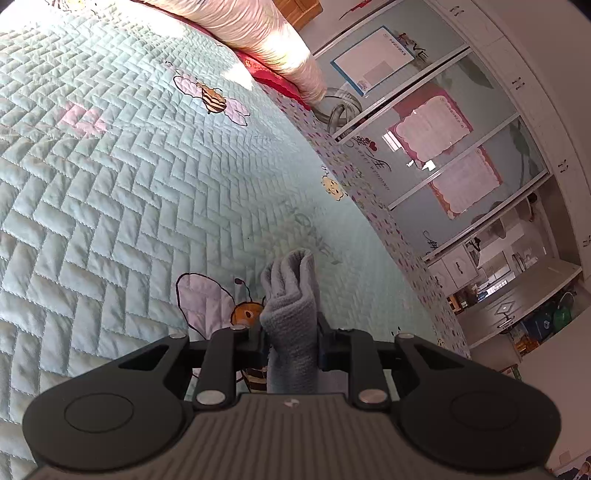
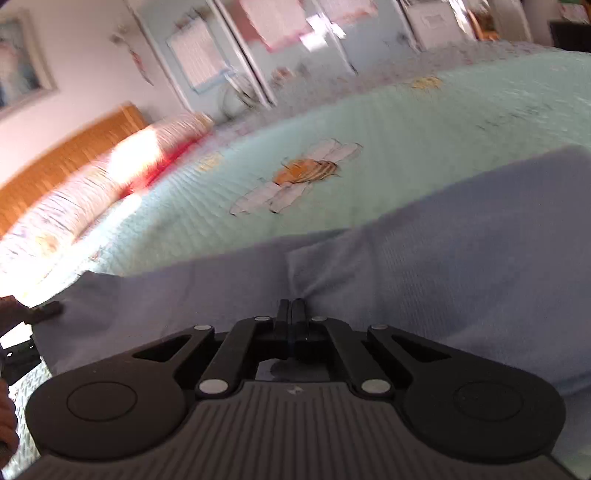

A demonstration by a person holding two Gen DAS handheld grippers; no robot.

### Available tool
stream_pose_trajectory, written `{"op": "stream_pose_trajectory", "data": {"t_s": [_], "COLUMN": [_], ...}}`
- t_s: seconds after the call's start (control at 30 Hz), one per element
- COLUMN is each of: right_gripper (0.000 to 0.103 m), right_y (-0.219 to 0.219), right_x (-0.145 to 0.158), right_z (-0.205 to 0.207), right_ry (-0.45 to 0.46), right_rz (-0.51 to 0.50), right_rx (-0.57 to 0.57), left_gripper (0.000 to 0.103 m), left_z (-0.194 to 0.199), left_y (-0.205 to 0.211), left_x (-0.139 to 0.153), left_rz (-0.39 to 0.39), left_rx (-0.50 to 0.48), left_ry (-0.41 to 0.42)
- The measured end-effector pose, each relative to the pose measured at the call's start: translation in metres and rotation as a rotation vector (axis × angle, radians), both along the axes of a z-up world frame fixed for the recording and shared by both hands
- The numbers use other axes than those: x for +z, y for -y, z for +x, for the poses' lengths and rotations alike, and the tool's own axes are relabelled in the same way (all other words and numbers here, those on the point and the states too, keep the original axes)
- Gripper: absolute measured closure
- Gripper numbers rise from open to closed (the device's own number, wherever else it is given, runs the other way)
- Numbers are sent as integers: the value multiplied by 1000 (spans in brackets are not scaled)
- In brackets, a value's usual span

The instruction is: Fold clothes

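Note:
A grey-blue cloth (image 1: 291,314) stands bunched between the fingers of my left gripper (image 1: 291,332), which is shut on it above the mint quilted bedspread (image 1: 129,184). In the right wrist view the same cloth (image 2: 443,251) stretches wide across the bed, held off the quilt. My right gripper (image 2: 292,308) is shut on its near edge, the fabric puckering at the fingertips. At the far left of that view the other gripper's black finger (image 2: 46,310) pinches the cloth's corner. The right view is blurred by motion.
A pink striped pillow roll (image 1: 266,33) over a red pillow lies at the head of the bed, before a wooden headboard (image 2: 70,155). A wardrobe with glass sliding doors (image 1: 443,122) stands beside the bed. A hand (image 2: 7,417) shows at the left edge.

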State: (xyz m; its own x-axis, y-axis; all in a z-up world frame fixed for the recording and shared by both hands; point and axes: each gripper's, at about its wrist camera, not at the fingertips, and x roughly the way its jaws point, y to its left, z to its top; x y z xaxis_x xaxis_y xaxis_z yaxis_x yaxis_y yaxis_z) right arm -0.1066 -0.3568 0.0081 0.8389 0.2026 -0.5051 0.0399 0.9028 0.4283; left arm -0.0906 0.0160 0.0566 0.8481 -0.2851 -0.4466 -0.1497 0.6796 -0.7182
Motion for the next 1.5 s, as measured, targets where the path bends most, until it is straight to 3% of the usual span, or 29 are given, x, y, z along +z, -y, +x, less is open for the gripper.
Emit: {"op": "stream_pose_trajectory", "data": {"t_s": [0.23,0.33,0.63,0.73,0.83,1.03,1.13,1.17,1.4,1.5], "right_gripper": [103,103,103,103,103,99,103,99,99,98], "right_y": [-32,-33,-7,-11,-17,-17,-28,-32,-18,-24], "right_x": [11,26,25,38,21,48,32,28,49,60], "right_z": [7,10,60,55,67,29,14,9,-30,-28], "right_ry": [-45,-64,-147,-110,-185,-139,-156,-160,-14,77], "right_rz": [-235,-234,-66,-73,-132,-53,-100,-113,65,85], "right_rx": [24,60,4,14,32,62,111,127,132,178], "left_gripper": [80,80,80,80,80,80,80,80,80,80], "left_z": [-7,-7,0,1,3,6,8,8,5,1], "left_y": [12,21,27,27,28,32,41,45,71,89], "left_x": [37,54,56,57,58,64,69,71,86,91], "left_rz": [5,42,49,47,44,46,50,61,111,159], "left_rx": [-24,-45,-51,-56,-61,-72,-78,-82,-127,-145], "left_ry": [87,113,115,115,115,123,124,126,147,155]}}
